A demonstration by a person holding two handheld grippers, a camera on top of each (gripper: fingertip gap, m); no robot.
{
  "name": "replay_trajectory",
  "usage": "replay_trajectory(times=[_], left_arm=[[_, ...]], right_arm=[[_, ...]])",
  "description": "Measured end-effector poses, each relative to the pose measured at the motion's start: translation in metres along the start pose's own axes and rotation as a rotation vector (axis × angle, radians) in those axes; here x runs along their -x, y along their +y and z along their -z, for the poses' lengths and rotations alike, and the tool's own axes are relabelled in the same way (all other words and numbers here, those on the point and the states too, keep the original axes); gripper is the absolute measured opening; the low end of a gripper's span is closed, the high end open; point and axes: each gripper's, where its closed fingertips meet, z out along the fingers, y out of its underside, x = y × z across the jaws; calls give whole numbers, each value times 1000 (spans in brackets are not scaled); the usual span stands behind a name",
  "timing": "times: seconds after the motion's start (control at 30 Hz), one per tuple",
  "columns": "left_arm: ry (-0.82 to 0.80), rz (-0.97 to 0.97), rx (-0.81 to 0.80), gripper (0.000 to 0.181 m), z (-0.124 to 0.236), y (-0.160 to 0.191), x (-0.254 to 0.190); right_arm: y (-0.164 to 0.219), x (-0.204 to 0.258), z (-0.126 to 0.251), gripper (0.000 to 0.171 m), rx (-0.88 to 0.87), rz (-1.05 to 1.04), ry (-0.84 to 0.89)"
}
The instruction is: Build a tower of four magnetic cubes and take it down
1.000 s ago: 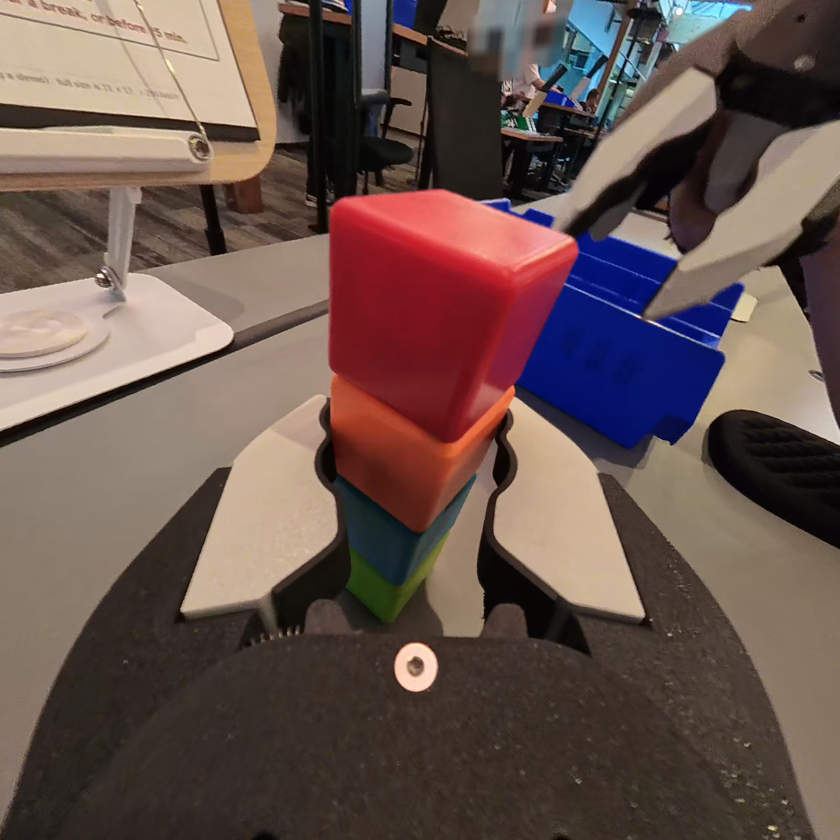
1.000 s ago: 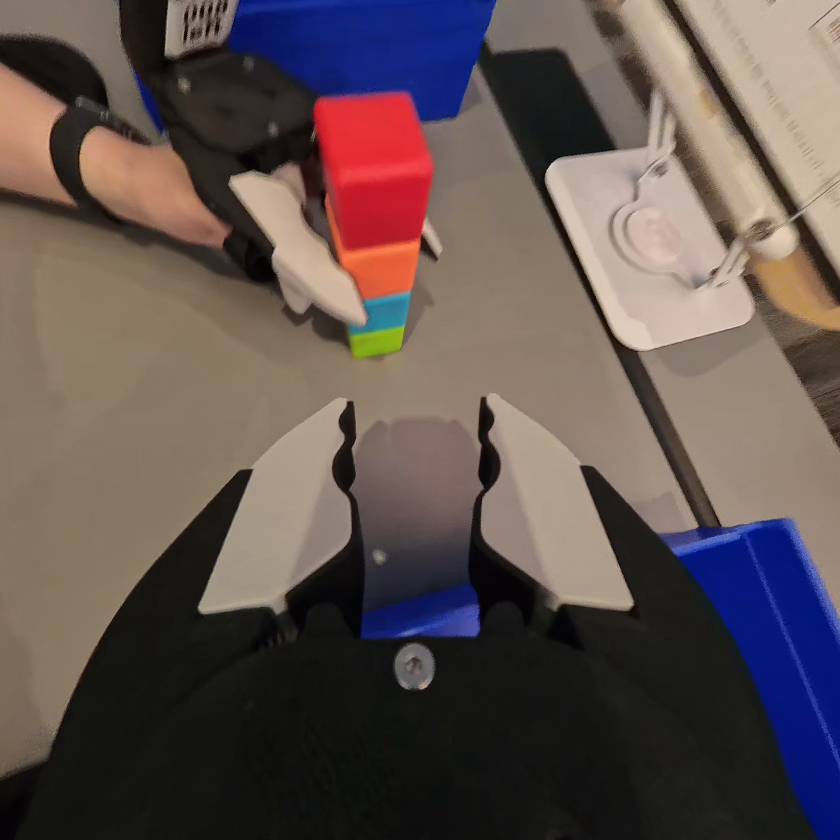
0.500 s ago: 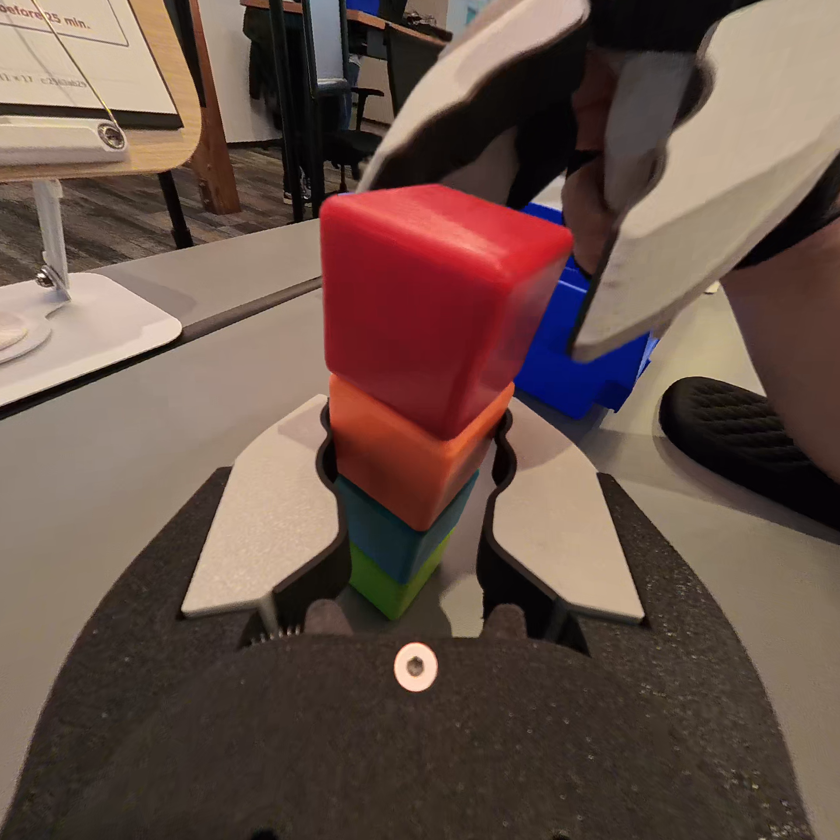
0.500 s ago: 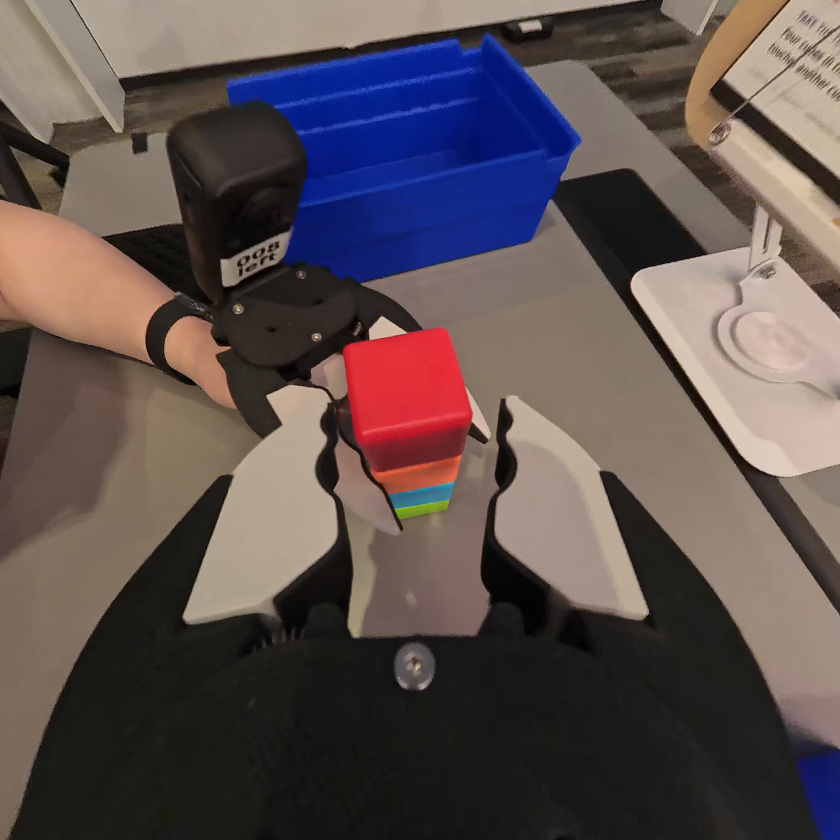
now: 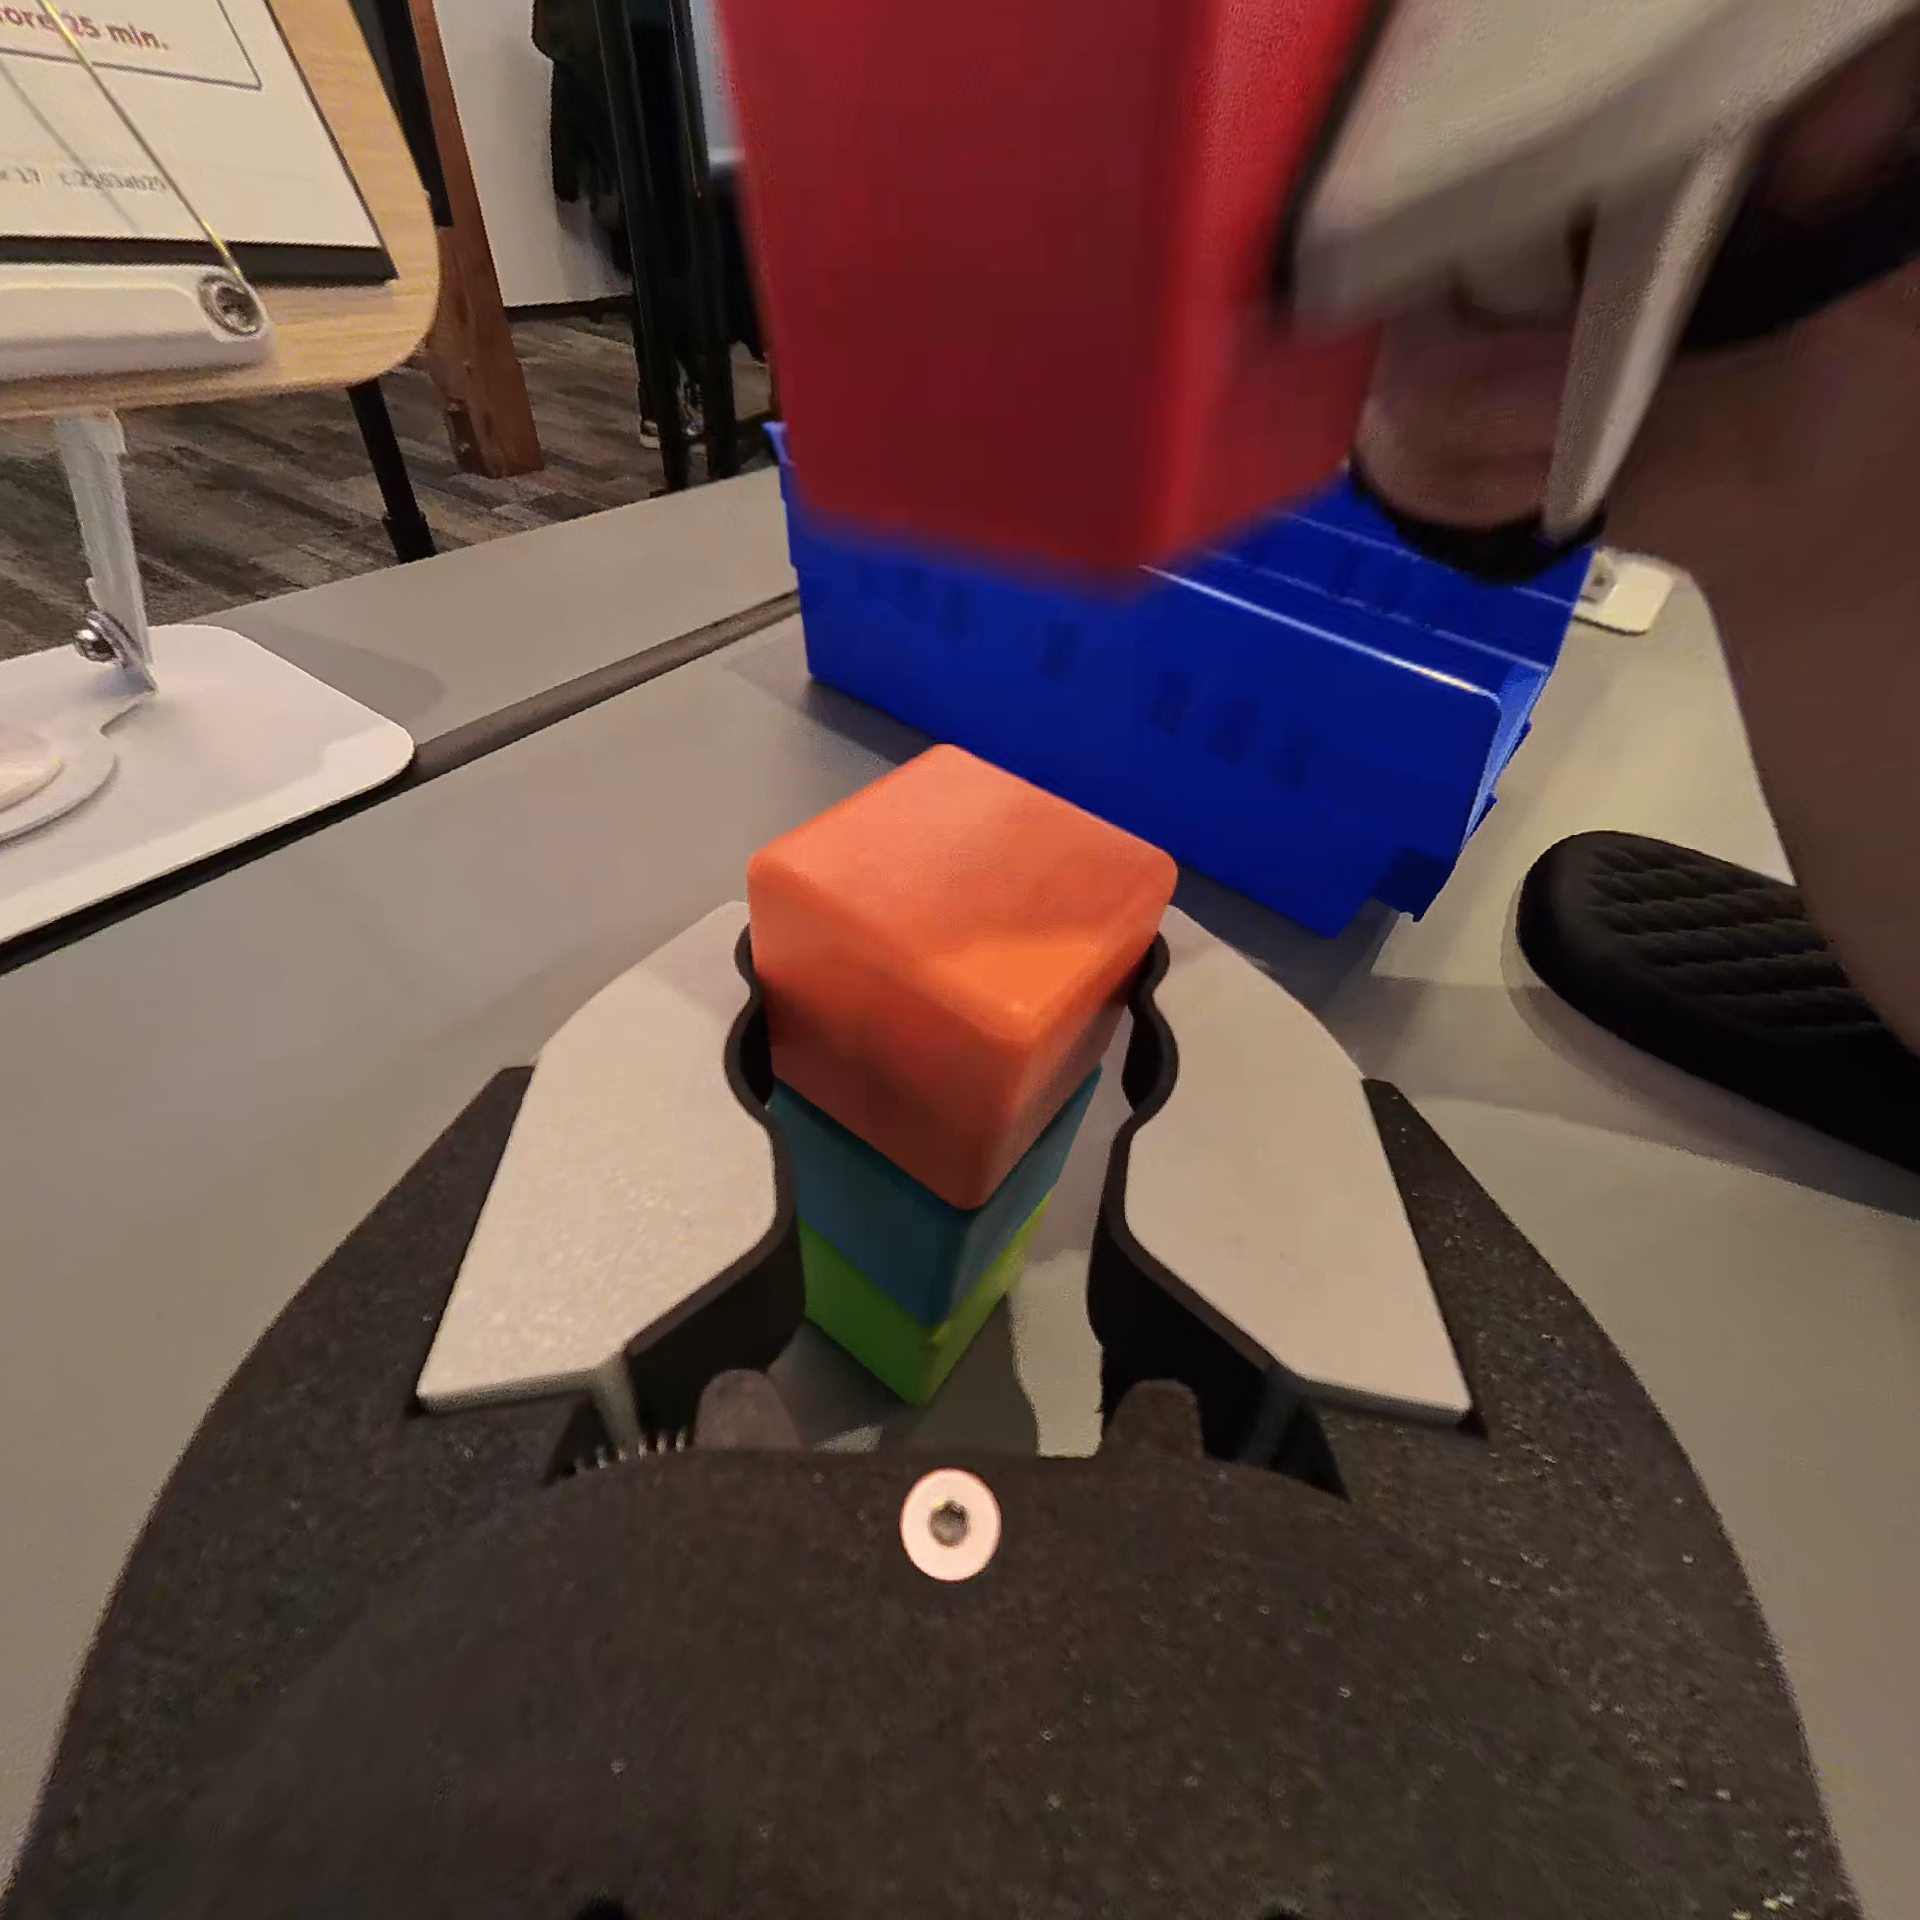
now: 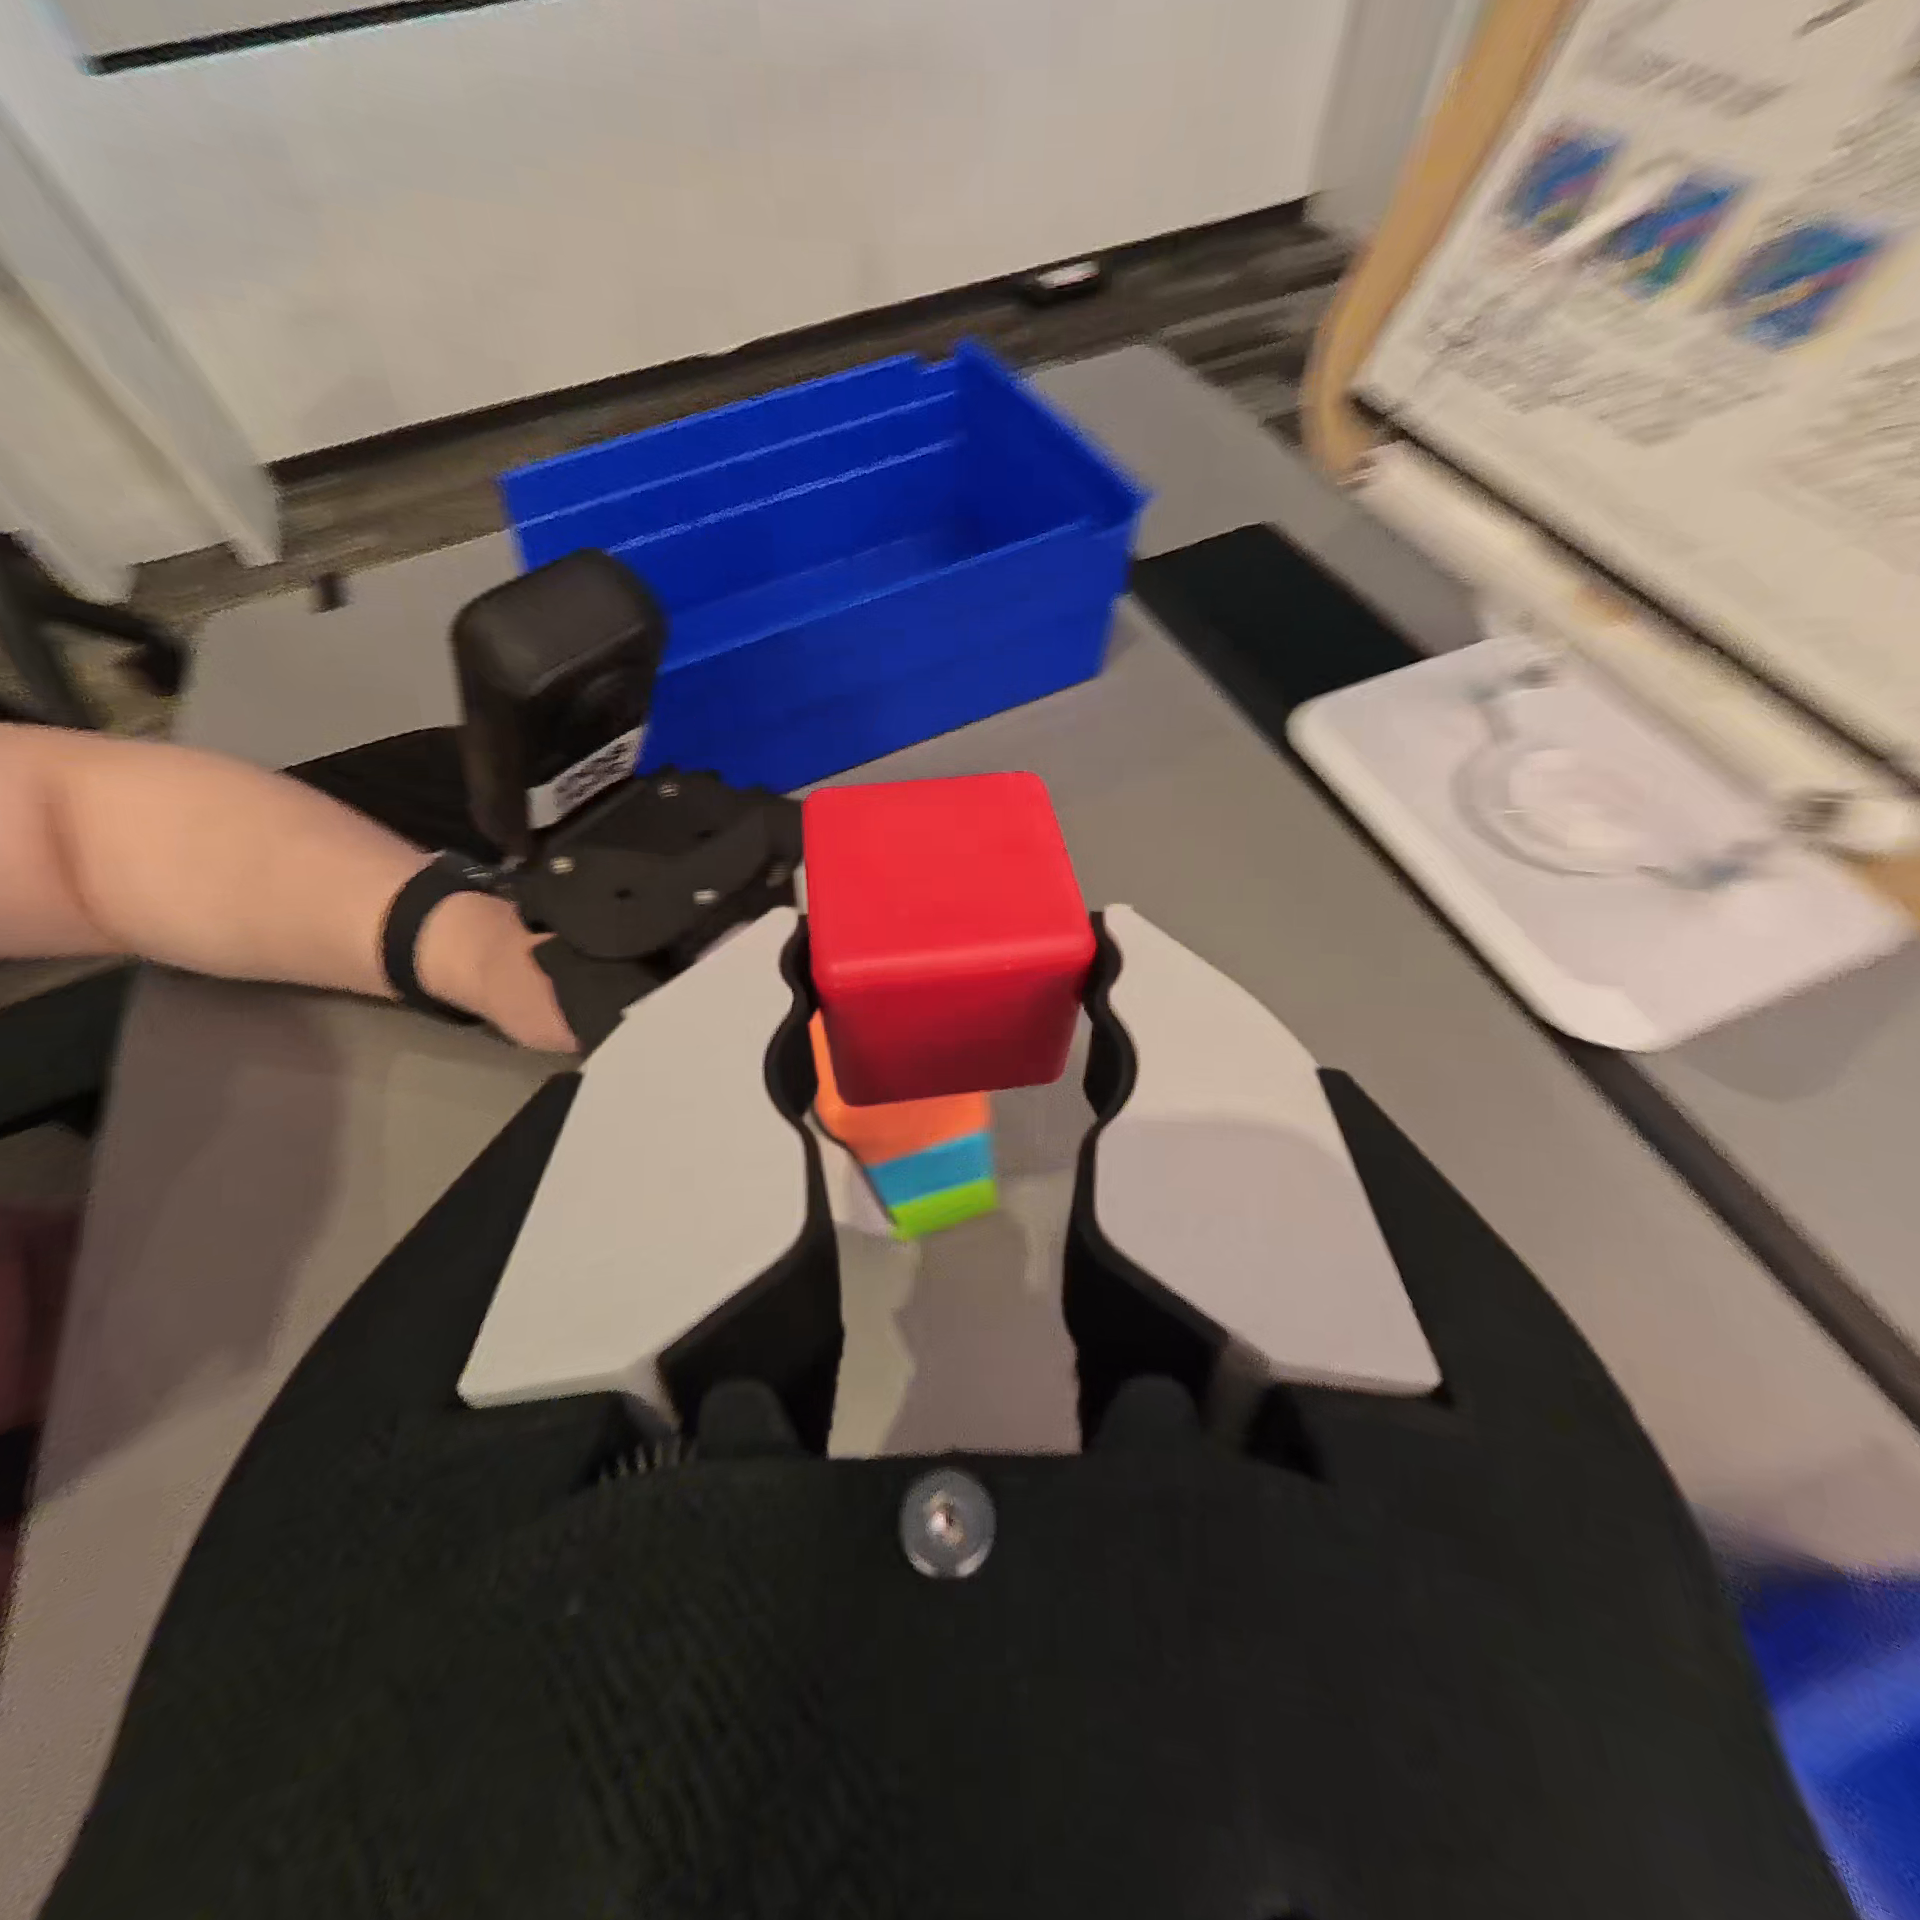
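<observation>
Right gripper [image 6: 943, 997] clamped on red cube [image 6: 940, 935] — held clear above orange cube [image 5: 951, 997]. Left gripper [image 5: 951, 1023] closed on that orange cube, bracing the upright three-cube stack directly below.

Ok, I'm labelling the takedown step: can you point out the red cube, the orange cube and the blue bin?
red cube [image 6: 940, 914]: right wrist view, top face.
orange cube [image 5: 956, 862]: left wrist view, top face.
blue bin [image 6: 883, 655]: right wrist view, front wall.

Red cube [image 6: 943, 935] between right tongs [image 6: 945, 971]
</observation>
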Motion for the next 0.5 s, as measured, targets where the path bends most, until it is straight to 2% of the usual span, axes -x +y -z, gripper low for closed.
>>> replay_trajectory(times=[0.07,0.13,0.23,0.3,0.37,0.5], left_arm=[[7,3,-7,66,0,0,0],[0,-5,1,66,0,0,0],[-11,-9,-8,66,0,0,1],[-14,-12,-9,66,-1,0,1],[-16,-12,-9,66,-1,0,1],[-21,-11,2,66,0,1,1]], right_arm=[[-10,-30,36,51,-42,-4,151],[-9,-78,87,50,-93,-65,386],[35,-149,145,50,-53,-221,651],[77,-183,153,50,-9,-336,718],[114,-203,141,50,42,-415,703],[168,-224,116,51,214,-433,734]])
